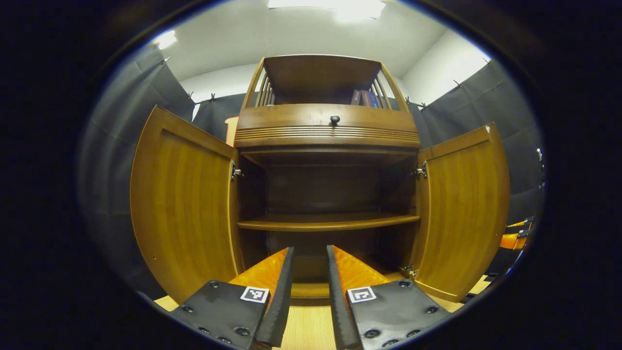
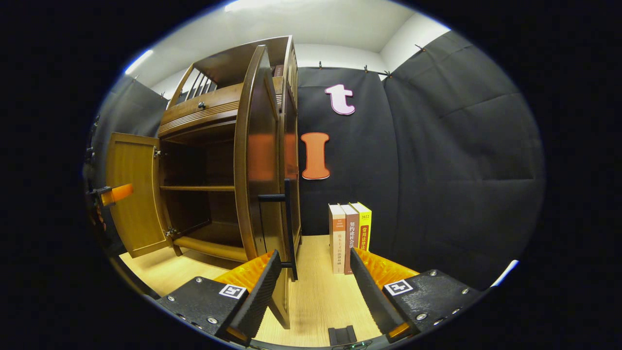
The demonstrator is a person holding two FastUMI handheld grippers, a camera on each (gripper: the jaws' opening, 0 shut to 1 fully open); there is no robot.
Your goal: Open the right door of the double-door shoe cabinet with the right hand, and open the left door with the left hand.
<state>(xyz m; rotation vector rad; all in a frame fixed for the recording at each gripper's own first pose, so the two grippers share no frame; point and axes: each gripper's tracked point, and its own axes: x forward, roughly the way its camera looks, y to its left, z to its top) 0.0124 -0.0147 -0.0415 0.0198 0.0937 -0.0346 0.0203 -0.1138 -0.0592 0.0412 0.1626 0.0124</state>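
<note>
Both doors of the shoe cabinet (image 1: pixel 328 141) stand wide: left door (image 1: pixel 182 204) at nine o'clock, right door (image 1: pixel 464 209) at three. Its shelf (image 1: pixel 328 222) lies bare. Left gripper (image 1: pixel 310 253) is slightly parted, holding nothing. Right gripper (image 2: pixel 315 255) gapes empty beside the right door's handle (image 2: pixel 286 218); three books (image 2: pixel 350 236) stand at one o'clock.

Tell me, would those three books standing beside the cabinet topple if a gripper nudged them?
Probably, yes. The three books stand upright on the wooden floor with no bookend, so a sideways push could tip them over. They look thick and stiff, so they would likely fall whole rather than bend.
</note>
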